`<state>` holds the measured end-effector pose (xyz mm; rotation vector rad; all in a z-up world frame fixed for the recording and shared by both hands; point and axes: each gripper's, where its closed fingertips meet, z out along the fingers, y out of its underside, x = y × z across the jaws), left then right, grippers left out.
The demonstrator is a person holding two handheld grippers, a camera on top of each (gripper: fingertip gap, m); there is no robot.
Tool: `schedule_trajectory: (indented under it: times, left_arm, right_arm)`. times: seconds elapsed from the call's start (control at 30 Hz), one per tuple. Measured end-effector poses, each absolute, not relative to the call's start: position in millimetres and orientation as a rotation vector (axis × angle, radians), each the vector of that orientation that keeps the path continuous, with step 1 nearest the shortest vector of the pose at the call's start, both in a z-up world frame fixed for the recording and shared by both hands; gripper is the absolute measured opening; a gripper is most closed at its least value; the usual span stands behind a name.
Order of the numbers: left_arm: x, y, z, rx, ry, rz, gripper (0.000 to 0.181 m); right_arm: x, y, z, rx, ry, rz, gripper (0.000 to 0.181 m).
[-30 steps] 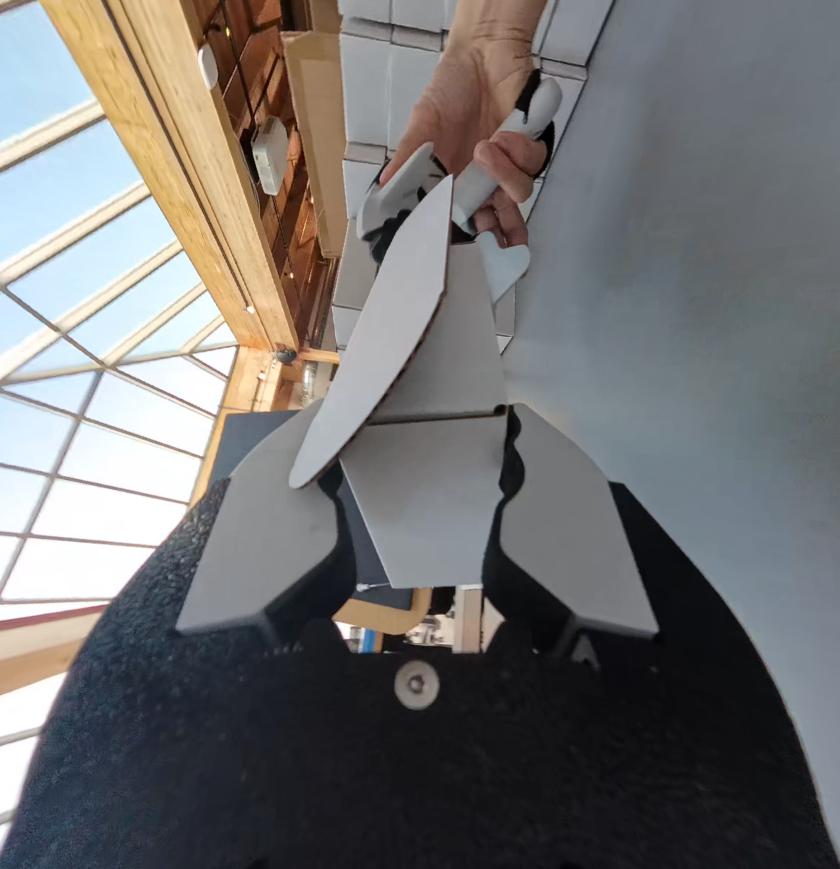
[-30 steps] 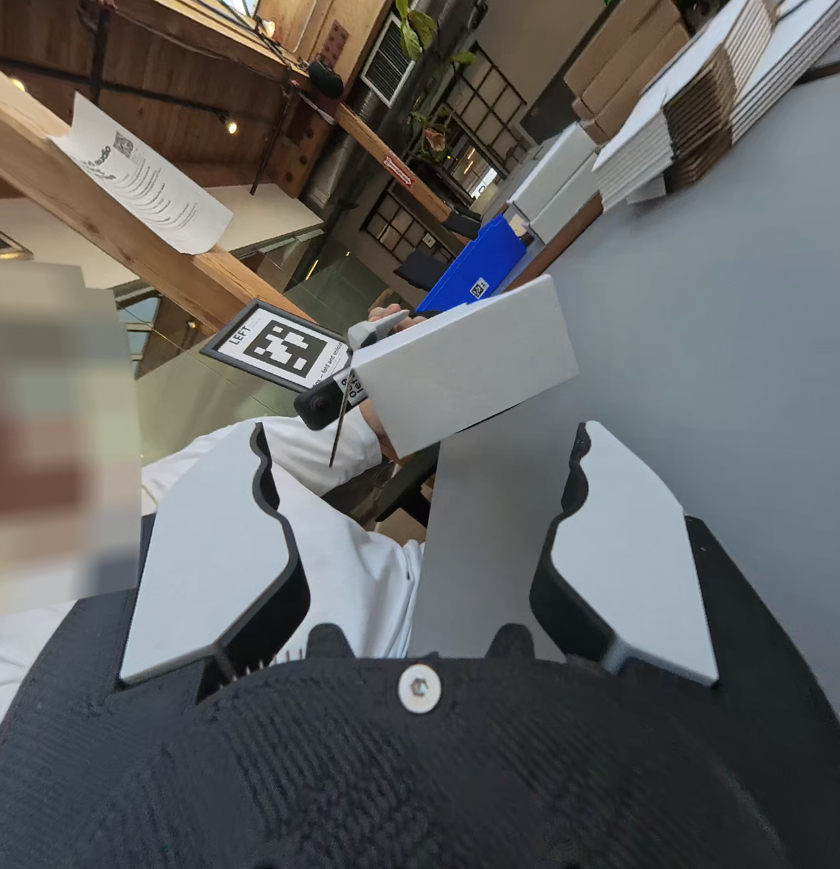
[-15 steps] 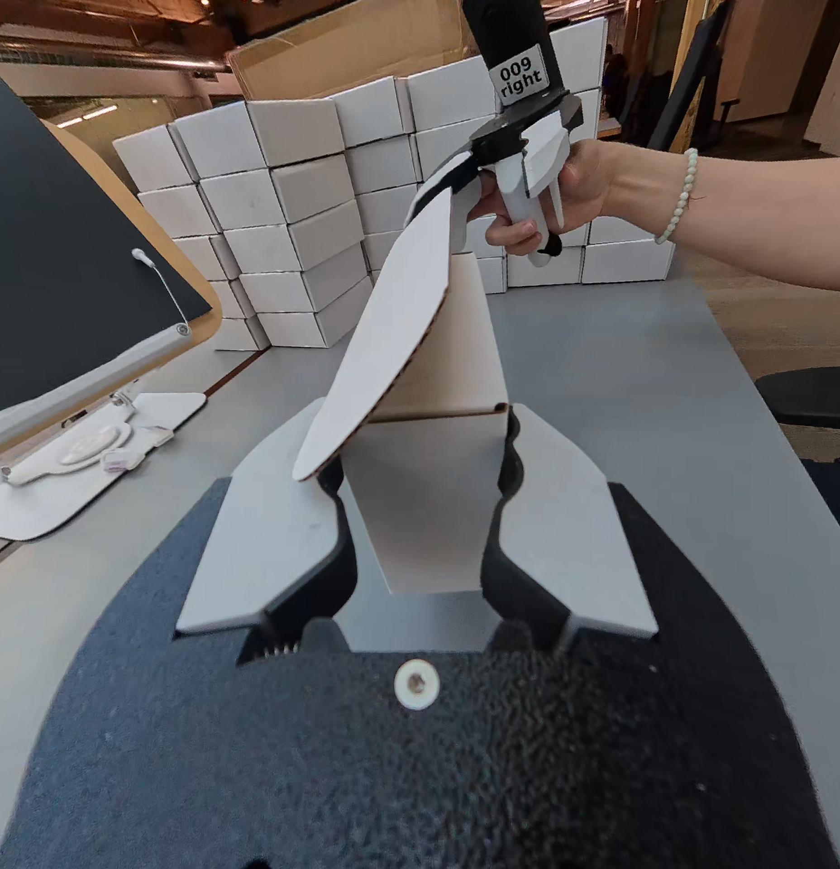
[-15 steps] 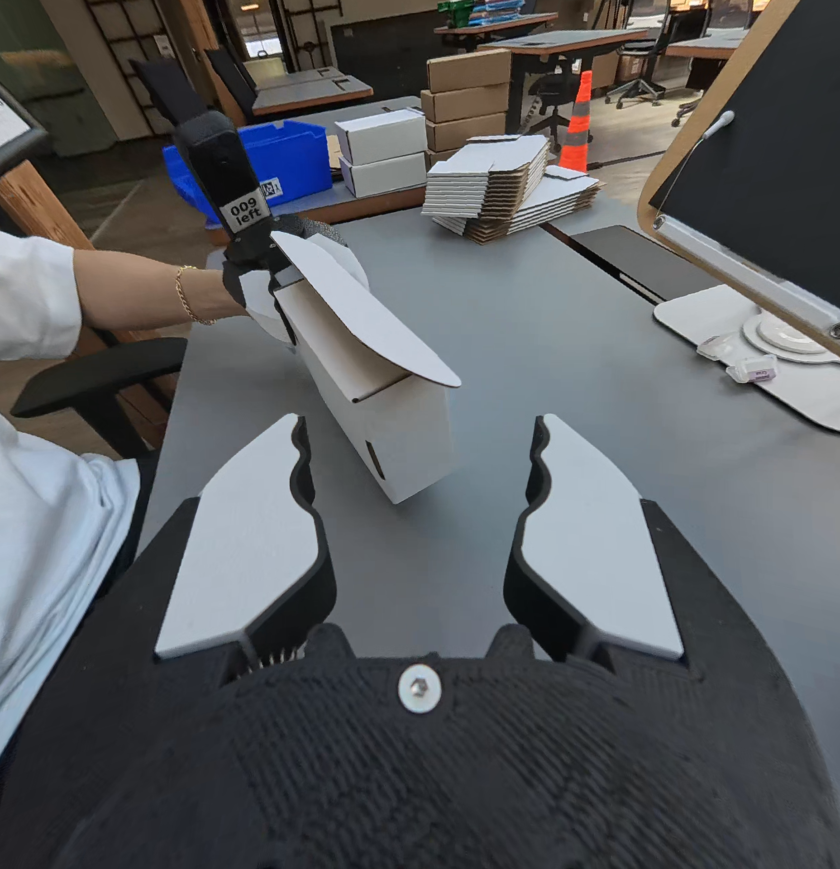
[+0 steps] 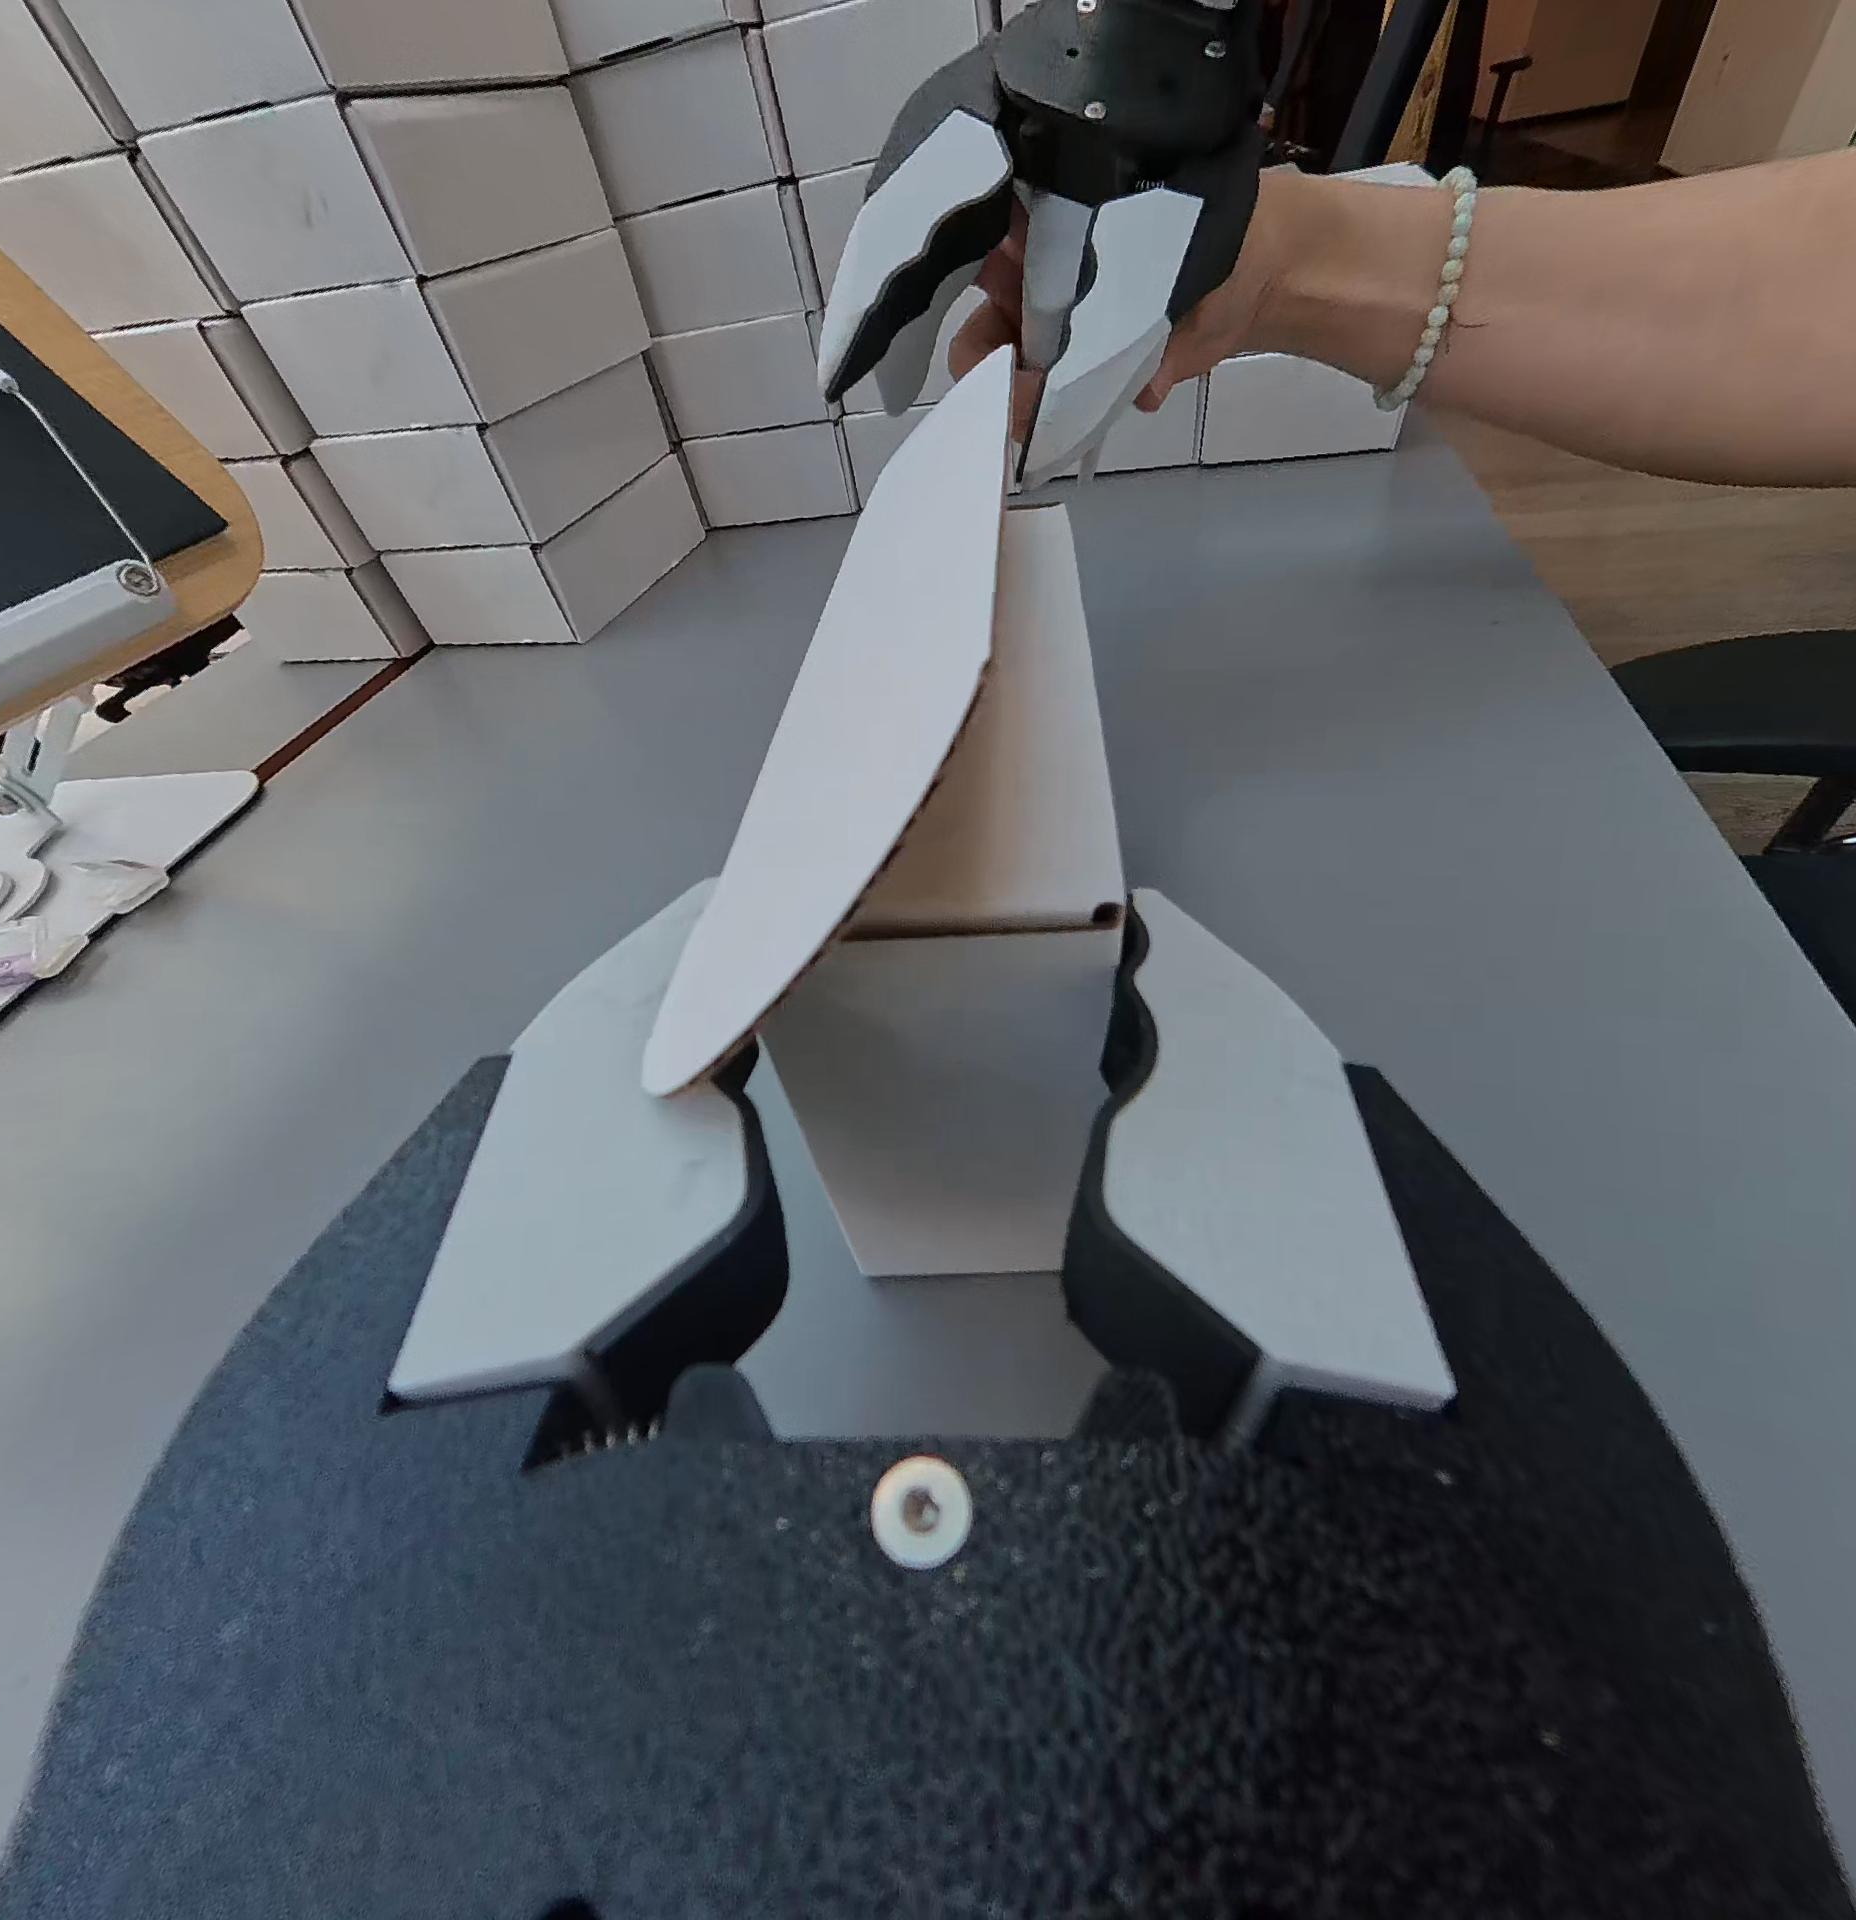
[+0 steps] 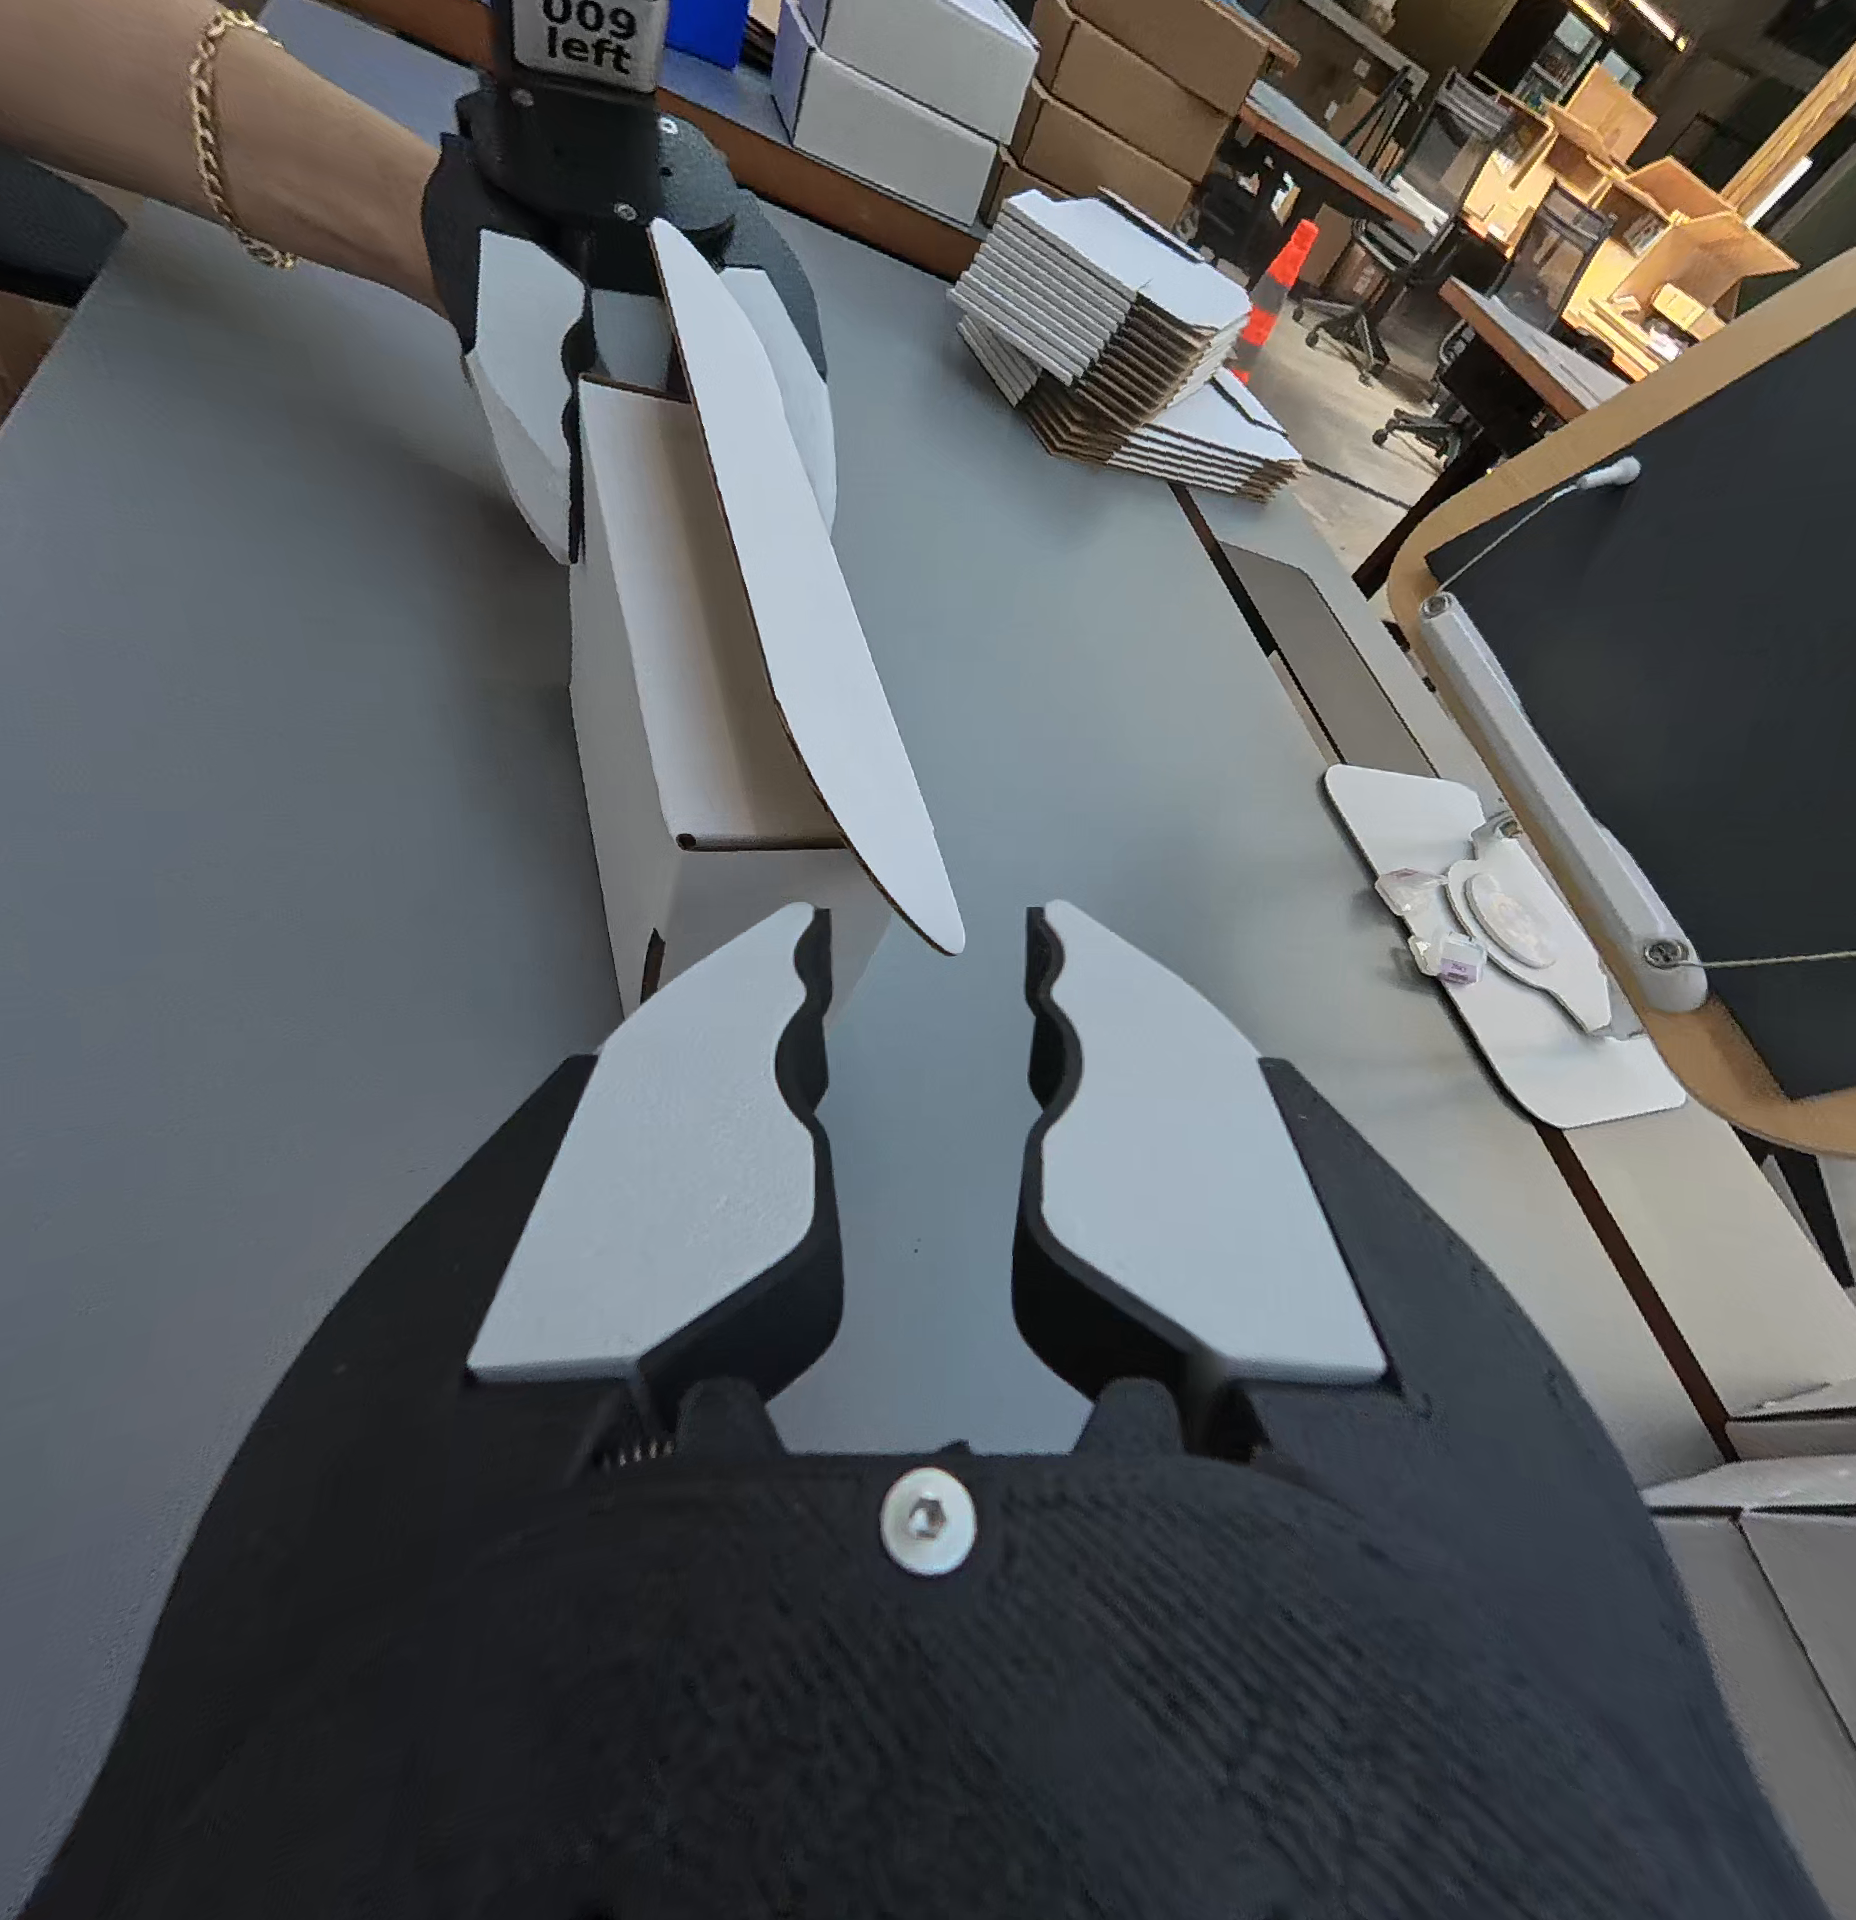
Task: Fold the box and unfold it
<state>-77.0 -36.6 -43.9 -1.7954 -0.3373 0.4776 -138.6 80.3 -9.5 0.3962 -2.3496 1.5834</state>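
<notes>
Item: long white corrugated-cardboard box (image 5: 991, 748), erected, lid not tucked. It stands on the grey table between the two grippers, its long axis running from one gripper straight to the other.

Lid: rounded white cardboard flap (image 6: 789, 582), raised at a slant along one long side; its free tip hangs just ahead of the right gripper, slightly to that gripper's left finger side.

Left gripper (image 5: 934, 1049): jaws apart, straddling the near end panel of the box. Whether the pads press the panel cannot be told; the right finger looks touching or nearly so.

Right gripper (image 6: 929, 966): jaws partly apart, nothing between them, at the opposite end of the box; the flap tip lies just beyond its fingertips (image 6: 799, 935). It is the nearer tool to the flap's free tip. Judged: the next move turns on that flap, either pressed down and tucked, or taken edge-on between the jaws.

Surface: smooth grey table (image 6: 228, 779), flat; the box could slide if pushed from one end only.

Room:
- wall of stacked white cardboard boxes (image 5: 436, 343), beyond the right gripper
- pile of flat white box blanks (image 6: 1121, 343), well apart
- dark panel on a white stand (image 6: 1651, 790), at the table edge
- orange cone (image 6: 1277, 291), brown cartons, desks farther off
</notes>
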Motion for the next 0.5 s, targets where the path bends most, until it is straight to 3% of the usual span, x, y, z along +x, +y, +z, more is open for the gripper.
schedule_trajectory:
  times: [0.13, 0.3, 0.5]
  left_arm:
    - [-78.3, -37.2, -45.6, -1.829, -0.338, 0.422, 0.066]
    - [-79.4, -37.9, -46.0, -1.824, -0.346, 0.402, 0.066]
    - [-82.0, -39.1, -46.9, -1.847, -0.399, 0.414, 0.066]
  right_arm:
    - [-128.4, 75.3, 2.8, 0.497, -2.251, 1.723, 0.005]
    - [-133.1, 73.6, 3.9, 0.437, -2.267, 1.739, 0.004]
    - [-145.8, 69.0, 5.6, -0.084, -2.493, 1.82, 0.004]
